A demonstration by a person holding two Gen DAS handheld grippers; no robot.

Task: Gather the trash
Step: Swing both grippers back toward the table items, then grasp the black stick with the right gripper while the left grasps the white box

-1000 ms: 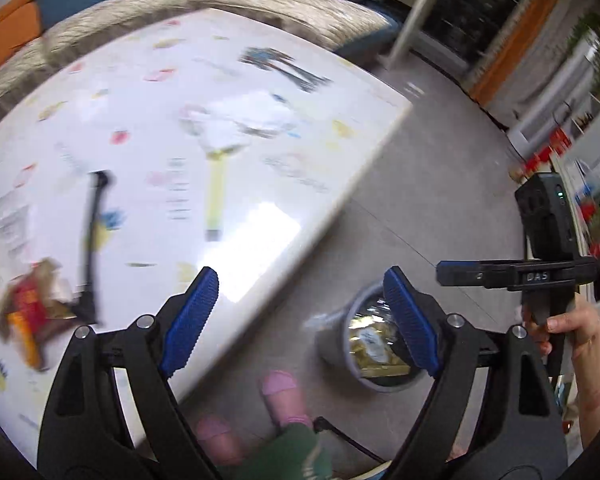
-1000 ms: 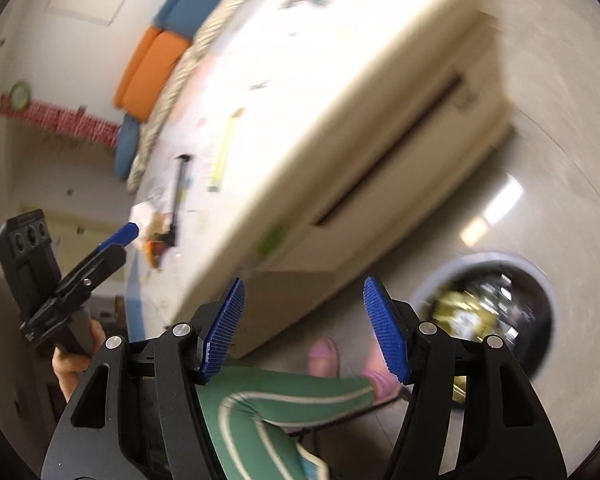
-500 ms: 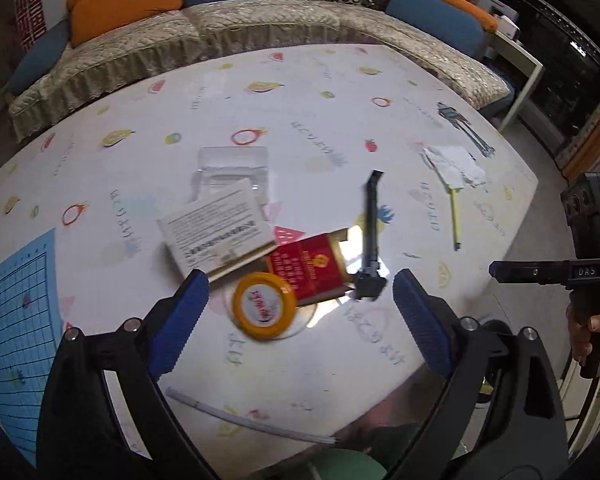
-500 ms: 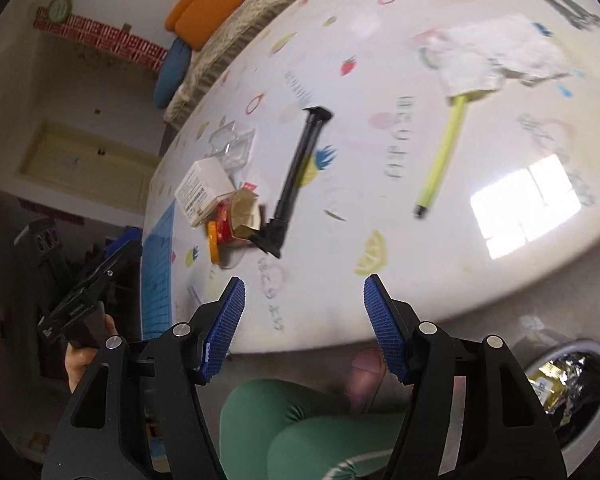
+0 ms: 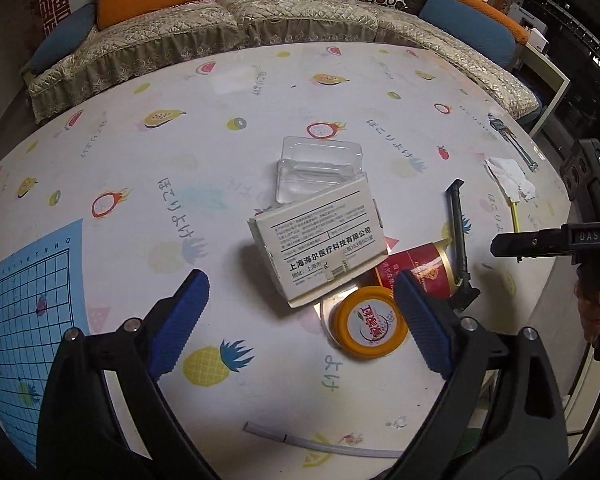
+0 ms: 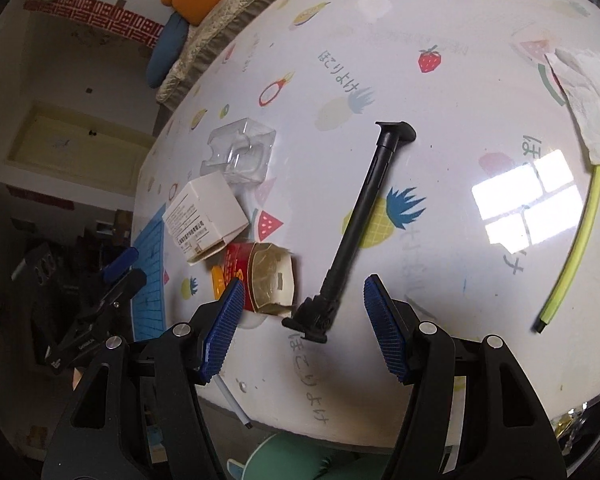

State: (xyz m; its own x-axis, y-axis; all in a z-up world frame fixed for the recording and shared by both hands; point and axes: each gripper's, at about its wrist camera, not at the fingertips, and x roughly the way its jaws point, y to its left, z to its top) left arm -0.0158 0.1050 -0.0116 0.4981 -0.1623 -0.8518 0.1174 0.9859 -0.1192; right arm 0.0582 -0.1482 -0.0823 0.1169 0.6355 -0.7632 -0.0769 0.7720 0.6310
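Trash lies on a fruit-print table [image 5: 228,92]. It includes a white printed box [image 5: 320,248], a clear plastic tray [image 5: 320,172], a torn red carton [image 5: 416,276] and an orange lid [image 5: 370,328]. A crumpled tissue [image 5: 508,178] lies further right. My left gripper [image 5: 300,276] hangs open above the box's near corner, holding nothing. My right gripper [image 6: 304,282] is open too, over the foot of a black bracket [image 6: 360,224], with the red carton [image 6: 260,280] by its left finger. The tissue [image 6: 584,92] covers one end of a yellow-green straw [image 6: 572,252].
A white straw [image 5: 316,442] lies near the table's front edge and a blue grid mat [image 5: 20,300] at the left. A sofa [image 5: 228,20] runs behind the table. A foil-lined bin [image 6: 580,420] stands on the floor at lower right. Green trousers [image 6: 292,460] show below.
Both grippers have swung from the floor and bin up over the table. The left has closed in on the white box and orange lid, the right on the black bracket.
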